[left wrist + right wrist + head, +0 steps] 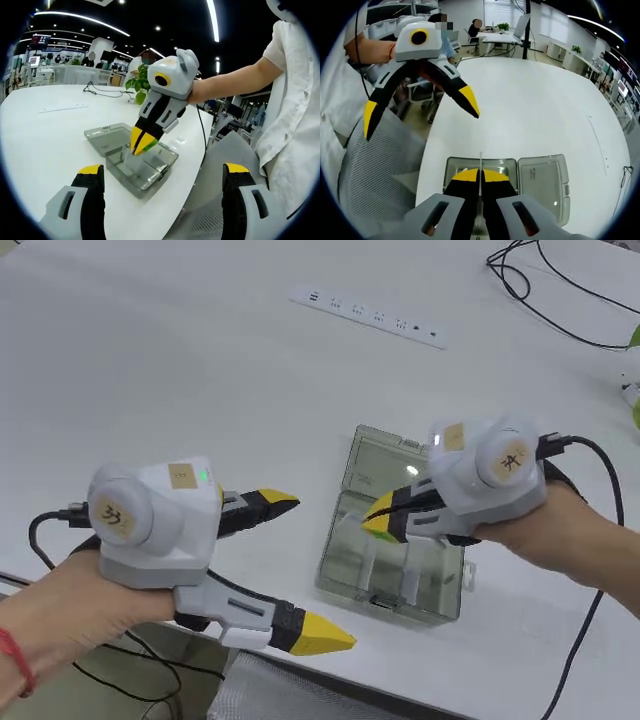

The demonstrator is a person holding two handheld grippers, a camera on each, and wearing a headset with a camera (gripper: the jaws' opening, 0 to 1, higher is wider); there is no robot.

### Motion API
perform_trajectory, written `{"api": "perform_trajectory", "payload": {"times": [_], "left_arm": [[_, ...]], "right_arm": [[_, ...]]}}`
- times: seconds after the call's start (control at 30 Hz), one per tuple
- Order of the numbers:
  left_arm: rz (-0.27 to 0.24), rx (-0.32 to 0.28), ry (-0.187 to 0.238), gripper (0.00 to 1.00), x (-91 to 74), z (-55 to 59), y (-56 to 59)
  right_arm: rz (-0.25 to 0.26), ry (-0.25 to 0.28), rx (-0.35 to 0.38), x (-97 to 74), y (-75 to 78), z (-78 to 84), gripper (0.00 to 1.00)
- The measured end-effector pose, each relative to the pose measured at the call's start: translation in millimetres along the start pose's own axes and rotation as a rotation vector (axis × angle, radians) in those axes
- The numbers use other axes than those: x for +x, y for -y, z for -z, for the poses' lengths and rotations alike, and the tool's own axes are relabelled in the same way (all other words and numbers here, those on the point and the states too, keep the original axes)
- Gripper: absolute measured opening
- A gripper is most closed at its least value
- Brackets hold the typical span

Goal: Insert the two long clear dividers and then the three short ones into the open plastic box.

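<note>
We record one box (340,565) of clear, faintly grey plastic, rectangular with rounded corners. It lies on the smooth white bench (180,360), near the front edge. Its flat lid (385,455) is hinged back and lies open on the bench beside the tray.

The right claw (378,520) is pressed together on one divider (480,159). This is a thin clear sheet, seen edge-on in the right gripper view and held upright over the tray of the box. We cannot tell whether its lower edge touches the tray floor.

The left claw (315,570) is spread wide and holds nothing. It sits at the front edge of the bench, just beside the box and apart from it. Both claws have black jaws with yellow tips, mounted on rounded white and grey housings.

Further back on the bench lie one long white power strip (370,315) and a loose loop of black cables (560,290).
</note>
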State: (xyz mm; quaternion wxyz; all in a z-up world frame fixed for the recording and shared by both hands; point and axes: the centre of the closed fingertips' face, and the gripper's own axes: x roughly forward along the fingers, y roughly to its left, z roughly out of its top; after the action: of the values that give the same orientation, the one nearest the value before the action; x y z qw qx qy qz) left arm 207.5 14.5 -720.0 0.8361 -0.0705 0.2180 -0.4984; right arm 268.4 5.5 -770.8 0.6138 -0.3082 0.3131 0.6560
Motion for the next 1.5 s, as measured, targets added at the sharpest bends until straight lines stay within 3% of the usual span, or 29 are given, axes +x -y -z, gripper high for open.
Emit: {"api": "perform_trajectory", "payload": {"times": [0.5, 0.8, 1.23, 1.5], "left_arm": [[0.01, -0.001, -0.005, 1.0, 0.9, 1.5, -1.5], [0.009, -0.002, -0.007, 1.0, 0.8, 4.5, -3.5], [0.011, 0.001, -0.012, 1.0, 3.4, 5.6, -4.4], [0.01, 0.002, -0.014, 1.0, 3.1, 4.8, -3.5]], "right_arm": [[-0.018, -0.034, 0.027, 18.8, 2.6, 10.7, 0.02], [-0.027, -0.092, 0.021, 29.4, 0.7, 18.4, 0.02], [-0.027, -0.175, -0.017, 38.2, -1.1, 25.1, 0.02], [-0.029, -0.177, -0.018, 37.2, -0.8, 25.9, 0.03]]}}
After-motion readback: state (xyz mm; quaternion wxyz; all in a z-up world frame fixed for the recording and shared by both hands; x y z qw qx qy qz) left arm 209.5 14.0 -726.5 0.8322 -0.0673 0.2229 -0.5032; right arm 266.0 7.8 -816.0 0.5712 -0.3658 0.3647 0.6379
